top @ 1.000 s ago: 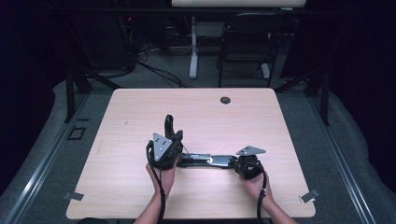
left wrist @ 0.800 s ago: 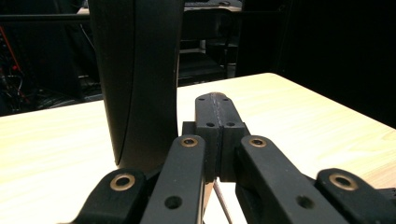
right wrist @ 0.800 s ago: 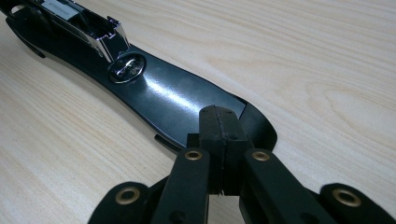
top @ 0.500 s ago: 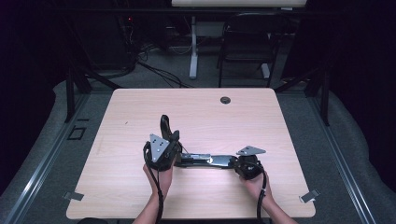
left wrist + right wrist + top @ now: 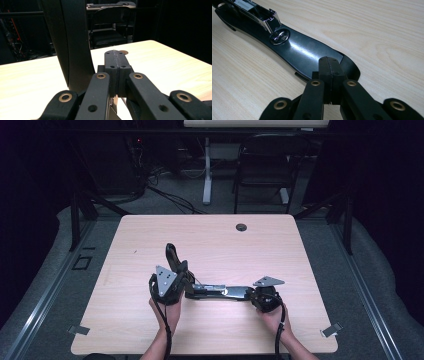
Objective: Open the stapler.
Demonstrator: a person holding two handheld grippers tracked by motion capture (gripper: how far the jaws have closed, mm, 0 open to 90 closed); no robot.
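While the stapler (image 5: pixel 220 291) lies opened flat on the table (image 5: pixel 310 270) (its lid (image 5: pixel 172 256) raised), the left gripper (image 5: pixel 116 60) and right gripper (image 5: pixel 329 65) are both closed, holding nothing.

Opened stapler (image 5: pixel 220 291) lies on table (image 5: pixel 300 250), near front edge, between left gripper (image 5: pixel 172 279) and right gripper (image 5: pixel 257 296); stapler's raised arm (image 5: pixel 173 257) stands at left end; grommet (image 5: pixel 241 227) far behind; chair (image 5: pixel 264 165) beyond table.
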